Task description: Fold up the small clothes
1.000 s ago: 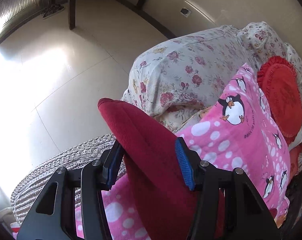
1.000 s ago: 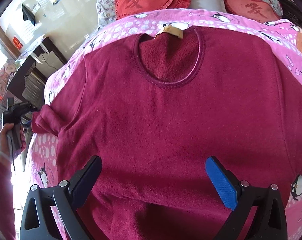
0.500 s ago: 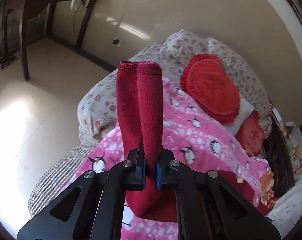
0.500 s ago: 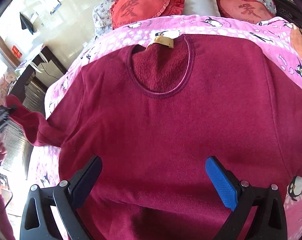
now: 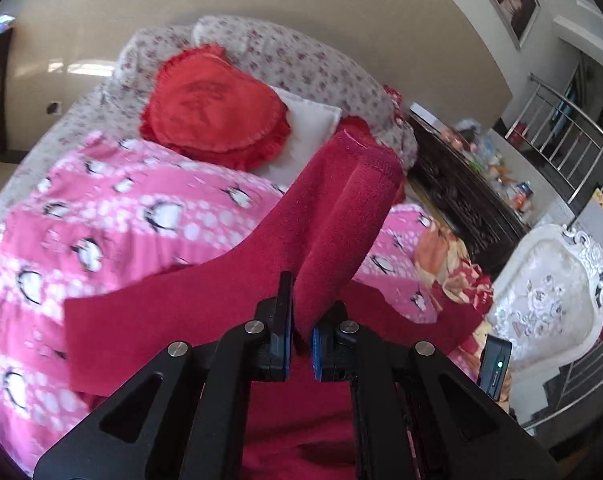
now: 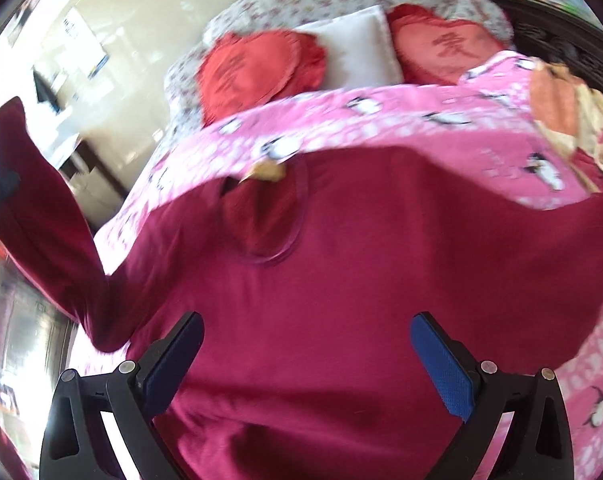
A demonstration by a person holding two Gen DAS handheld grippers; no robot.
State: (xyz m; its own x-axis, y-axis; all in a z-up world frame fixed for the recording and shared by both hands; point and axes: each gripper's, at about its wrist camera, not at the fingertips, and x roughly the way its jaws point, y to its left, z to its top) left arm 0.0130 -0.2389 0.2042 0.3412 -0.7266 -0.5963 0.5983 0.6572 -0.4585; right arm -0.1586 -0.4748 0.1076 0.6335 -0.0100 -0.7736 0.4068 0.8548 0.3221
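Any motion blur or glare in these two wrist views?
Left wrist view: blanket penguins are smeared, while the left tool shut on the sleeve stays sharp. Right wrist view: heavier blur over sweater collar and cushions; the wall at left is blown out by glare; the open right tool is crisp.

A: What lies by the flowered headboard [image 5: 301,56]?
B: Heart-shaped red cushions [image 6: 257,68], a white pillow [image 6: 361,52] between them, above the pink penguin blanket [image 5: 113,216].
A: And rightwards?
B: A steel railing [image 5: 573,136].
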